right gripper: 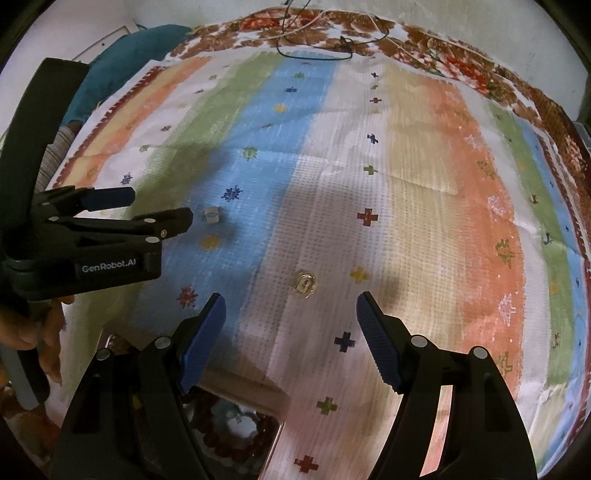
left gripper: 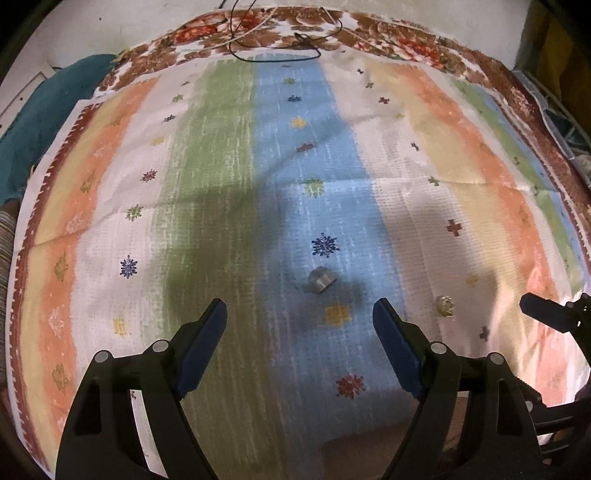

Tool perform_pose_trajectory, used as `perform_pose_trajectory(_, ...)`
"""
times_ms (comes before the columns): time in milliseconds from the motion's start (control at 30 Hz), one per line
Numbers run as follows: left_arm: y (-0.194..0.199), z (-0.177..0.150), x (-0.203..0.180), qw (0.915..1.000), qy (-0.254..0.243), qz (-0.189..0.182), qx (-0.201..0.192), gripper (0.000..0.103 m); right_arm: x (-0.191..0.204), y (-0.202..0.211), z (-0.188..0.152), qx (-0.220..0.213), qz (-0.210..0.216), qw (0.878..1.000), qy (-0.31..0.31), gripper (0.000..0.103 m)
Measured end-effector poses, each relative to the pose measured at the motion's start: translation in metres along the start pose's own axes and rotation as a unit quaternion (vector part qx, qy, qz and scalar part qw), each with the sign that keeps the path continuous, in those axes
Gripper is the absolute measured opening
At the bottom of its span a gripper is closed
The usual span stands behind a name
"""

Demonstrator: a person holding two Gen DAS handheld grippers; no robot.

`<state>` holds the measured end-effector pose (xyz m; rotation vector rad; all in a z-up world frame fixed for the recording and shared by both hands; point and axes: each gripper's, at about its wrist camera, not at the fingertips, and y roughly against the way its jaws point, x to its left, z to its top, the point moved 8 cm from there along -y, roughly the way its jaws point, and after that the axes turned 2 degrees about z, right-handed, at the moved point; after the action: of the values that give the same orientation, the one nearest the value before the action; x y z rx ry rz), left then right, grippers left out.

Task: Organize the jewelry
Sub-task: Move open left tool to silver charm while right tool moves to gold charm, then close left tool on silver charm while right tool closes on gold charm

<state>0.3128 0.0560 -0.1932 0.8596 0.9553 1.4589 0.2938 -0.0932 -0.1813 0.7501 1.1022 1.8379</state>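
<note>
A silver ring (left gripper: 321,280) lies on the blue stripe of the striped cloth, just ahead of my open, empty left gripper (left gripper: 301,315). It also shows in the right wrist view (right gripper: 211,215), close to the left gripper's fingertips (right gripper: 184,216). A gold ring (right gripper: 306,283) lies on the white stripe, just ahead of my open, empty right gripper (right gripper: 290,308). The gold ring also shows in the left wrist view (left gripper: 445,305). A tan jewelry box (right gripper: 236,424) holding dark red beads sits under the right gripper.
The striped cloth (left gripper: 221,166) covers a floral sheet (left gripper: 369,33). A black cord (left gripper: 273,48) lies at the far edge. A teal cloth (left gripper: 44,110) lies at the left. The right gripper (left gripper: 554,314) shows at the left view's right edge.
</note>
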Motion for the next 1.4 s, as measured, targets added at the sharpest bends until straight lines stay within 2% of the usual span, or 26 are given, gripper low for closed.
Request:
perform_pose_trajectory(300, -0.018, 0.008, -0.003, 0.9998, -0.013, 0.001, 0.015, 0.079, -0.005, -0.020, 0.004, 0.019, 0.001, 1.000, -0.008, 0.073)
perform_pose_trajectory(433, -0.027, 0.010, -0.007, 0.9995, -0.021, -0.002, 0.023, 0.072, -0.007, -0.027, 0.004, 0.026, 0.001, 1.000, -0.010, 0.073)
perform_pose_trajectory(567, -0.034, 0.010, -0.010, 0.9991, -0.028, -0.003, 0.030, 0.070, -0.009, -0.036, 0.004, 0.036, -0.002, 0.999, -0.006, 0.073)
perform_pose_trajectory(633, -0.036, 0.011, -0.010, 0.9990, -0.032, -0.001, 0.031, 0.068, -0.009, -0.042, 0.004, 0.042, -0.006, 0.999, -0.004, 0.065)
perform_pose_trajectory(767, -0.041, 0.010, -0.010, 0.9988, -0.030, -0.004, 0.038, 0.062, -0.010, -0.050, 0.004, 0.049, -0.002, 0.999, -0.006, 0.064)
perform_pose_trajectory(867, -0.047, 0.010, -0.013, 0.9979, -0.045, -0.004, 0.046, 0.057, -0.008, -0.055, 0.003, 0.054, 0.001, 0.999, -0.008, 0.056)
perform_pose_trajectory(1000, -0.053, 0.008, -0.019, 0.9969, -0.057, -0.009, 0.054, 0.036, -0.009, -0.062, 0.002, 0.063, 0.002, 0.998, -0.012, 0.042)
perform_pose_trajectory(1167, -0.056, 0.006, -0.023, 0.9966, -0.062, -0.011, 0.053, 0.031, -0.011, -0.064, 0.001, 0.063, 0.003, 0.998, -0.021, 0.033)
perform_pose_trajectory(1233, -0.055, 0.006, -0.023, 0.9965, -0.064, -0.014, 0.052, 0.018, -0.010, -0.064, 0.001, 0.063, 0.008, 0.998, -0.026, 0.025)
perform_pose_trajectory(1400, -0.055, 0.006, -0.023, 0.9966, -0.064, -0.011, 0.050, 0.017, -0.009, -0.064, -0.001, 0.063, 0.012, 0.998, -0.024, 0.017)
